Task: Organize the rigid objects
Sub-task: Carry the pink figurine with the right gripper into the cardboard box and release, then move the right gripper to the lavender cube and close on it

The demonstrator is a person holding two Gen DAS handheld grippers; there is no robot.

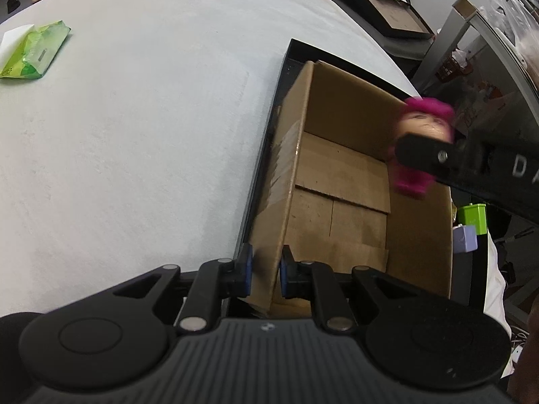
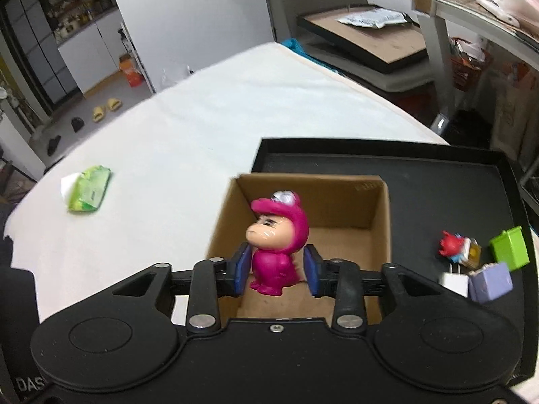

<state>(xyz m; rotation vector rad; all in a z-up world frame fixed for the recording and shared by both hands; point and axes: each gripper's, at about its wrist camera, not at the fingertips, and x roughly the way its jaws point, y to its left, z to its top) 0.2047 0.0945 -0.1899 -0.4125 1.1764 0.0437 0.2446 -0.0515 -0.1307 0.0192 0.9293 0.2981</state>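
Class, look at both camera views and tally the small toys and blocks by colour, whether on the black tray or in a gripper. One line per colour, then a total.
Pink: 1, the figurine between the right gripper's fingers
Red: 1, the small toy
Green: 1, the block
Purple: 1, the block
White: 1, the block
Total: 5

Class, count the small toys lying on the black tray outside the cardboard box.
4, clustered on the tray right of the box: a red figure, a green cube, a purple cube, and a white block. More may be hidden behind them.
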